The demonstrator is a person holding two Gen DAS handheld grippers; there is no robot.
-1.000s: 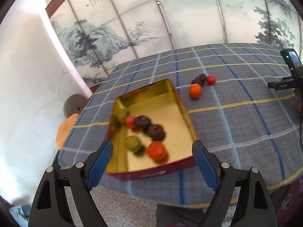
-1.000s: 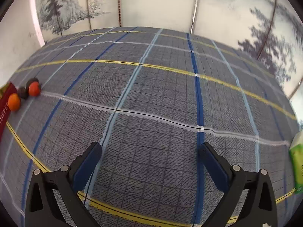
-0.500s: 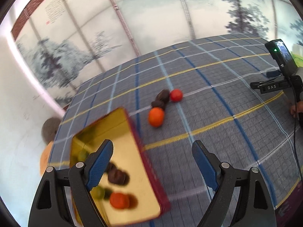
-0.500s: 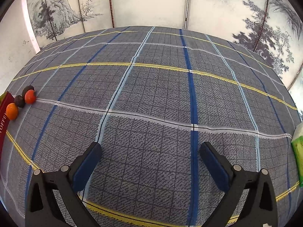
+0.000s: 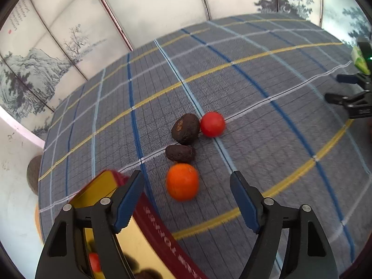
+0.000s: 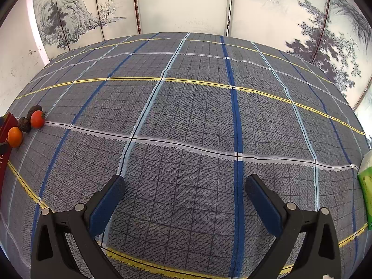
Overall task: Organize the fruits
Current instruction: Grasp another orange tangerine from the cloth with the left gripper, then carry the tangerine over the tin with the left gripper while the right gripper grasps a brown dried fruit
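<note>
Several fruits lie in a cluster on the plaid cloth: an orange [image 5: 182,182], two dark wrinkled fruits [image 5: 180,153] [image 5: 185,128] and a red tomato [image 5: 212,124]. My left gripper [image 5: 187,186] hovers just above the orange, its jaws closing with the orange between them but the pads apart from it. A gold tin with red sides [image 5: 160,227] at lower left holds more fruit, partly hidden by my left finger. My right gripper [image 6: 184,189] stands open over bare cloth; the same fruits [image 6: 15,136] lie far to its left.
The plaid tablecloth [image 6: 186,116] covers the table up to painted screens behind. A green packet [image 6: 366,186] sits at the right edge. The right gripper [image 5: 353,97] shows at the far right of the left wrist view. A round cushion and stool lie beyond the table's left edge.
My left gripper swung from above the tin to the loose fruits, which now sit close ahead, and its jaws have narrowed. The right gripper has stayed still.
</note>
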